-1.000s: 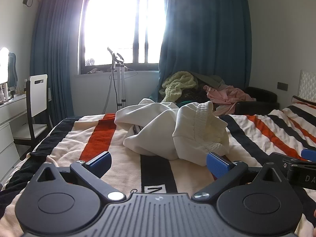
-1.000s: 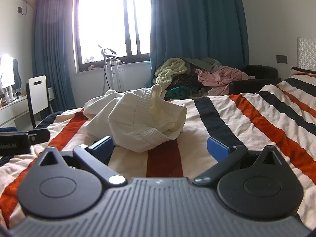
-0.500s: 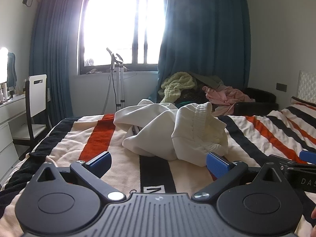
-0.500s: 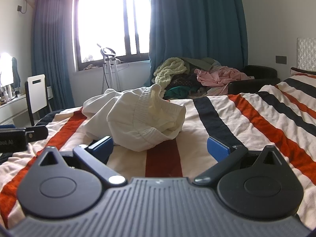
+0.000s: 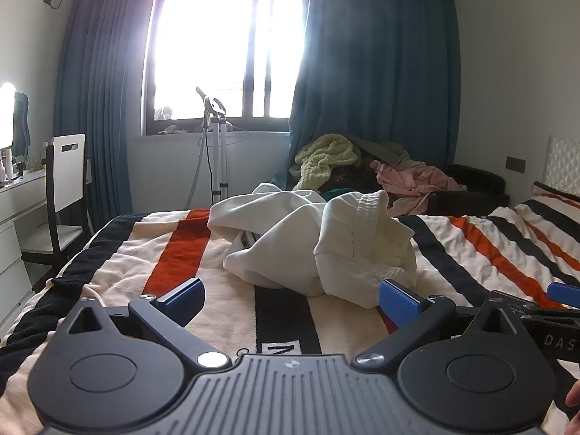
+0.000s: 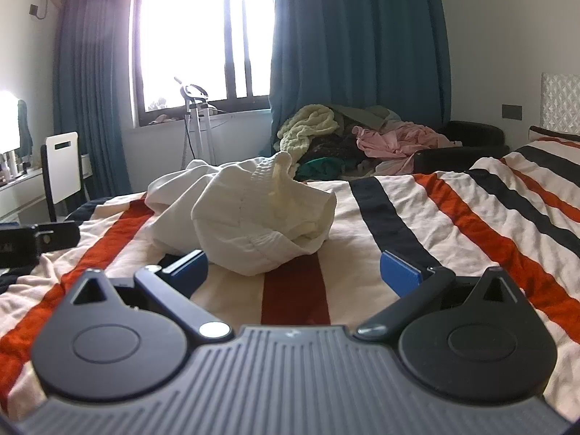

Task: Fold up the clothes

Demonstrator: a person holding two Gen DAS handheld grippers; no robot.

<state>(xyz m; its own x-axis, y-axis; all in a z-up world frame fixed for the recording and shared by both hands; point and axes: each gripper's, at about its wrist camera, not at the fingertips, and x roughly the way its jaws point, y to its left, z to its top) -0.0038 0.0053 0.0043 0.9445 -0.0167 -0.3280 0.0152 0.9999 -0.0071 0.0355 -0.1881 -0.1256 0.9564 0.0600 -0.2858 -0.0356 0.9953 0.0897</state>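
Cream-white garment, crumpled in a heap on the bed, ribbed cuff or hem sticking up at its top. It sits mid-bed, across the orange and black stripes of the blanket, just ahead of both tools. From the right wrist cam the same heap lies left of centre, its near edge over a dark red stripe.

Left hand-held gripper is spread wide, blue pads apart, nothing between them; tips low over the blanket, short of the garment. Right hand-held gripper also released, pads well apart, empty, near the heap's front edge but not touching as far as I can tell. Each tool shows at the edge of the other's cam, so they're side by side.

Further out: pile of clothes past the bed's far end, w/ a yellow-green knit and pink fabric on a dark sofa. Garment steamer stand below the window, blue curtains either side. White chair and white table at far left. Fingertips just in at the lower right edge.
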